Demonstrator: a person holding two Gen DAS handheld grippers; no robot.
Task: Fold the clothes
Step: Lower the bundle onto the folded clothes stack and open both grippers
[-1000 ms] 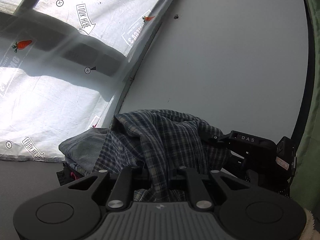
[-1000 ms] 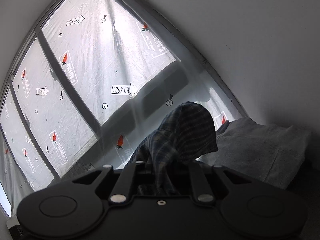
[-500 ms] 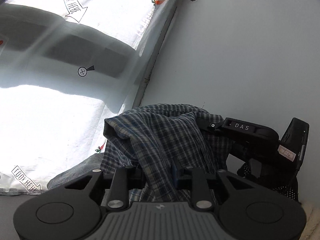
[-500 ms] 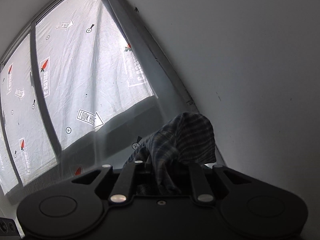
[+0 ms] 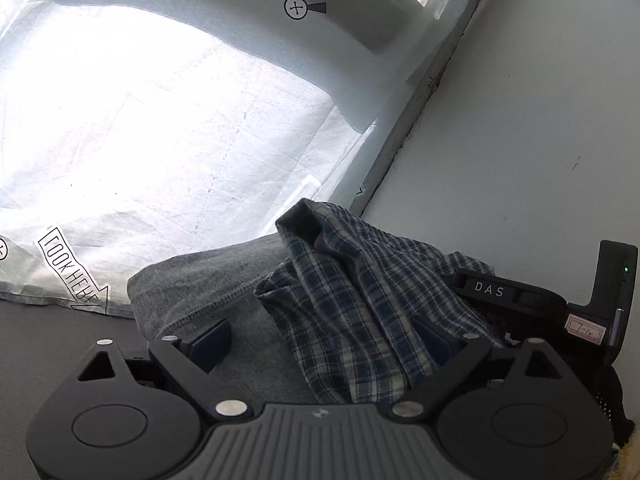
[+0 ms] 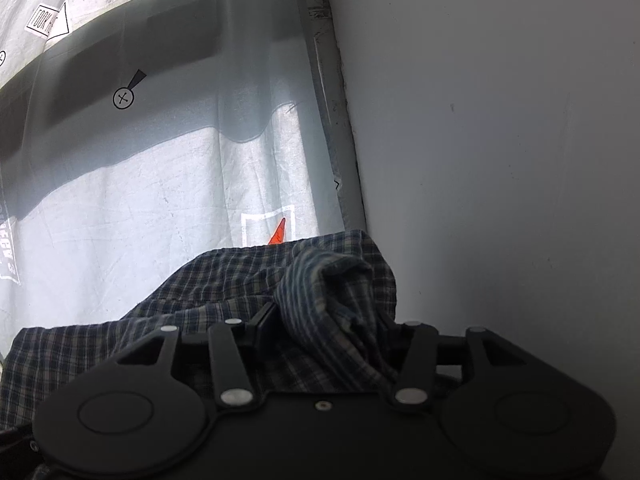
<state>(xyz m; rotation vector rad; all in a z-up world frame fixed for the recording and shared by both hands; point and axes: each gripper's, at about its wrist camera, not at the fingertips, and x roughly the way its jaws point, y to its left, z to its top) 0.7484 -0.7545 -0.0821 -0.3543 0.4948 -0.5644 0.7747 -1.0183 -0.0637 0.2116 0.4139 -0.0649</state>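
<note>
While we look along both grippers toward the far corner, a plain pale wall (image 5: 520, 120) fills the right and a white sheet printed with arrows and crosshair marks (image 5: 160, 140) covers the window on the left. Below lies a dark grey surface (image 5: 52, 332). On it a folded grey garment (image 5: 224, 280) carries the plaid shirt (image 5: 352, 300), heaped against the corner. Our left gripper (image 5: 320, 340) has just been opening; its fingers stand wide around the cloth. Our right gripper (image 6: 324, 328) has been opening too, a fold of shirt loose between its fingers.
</note>
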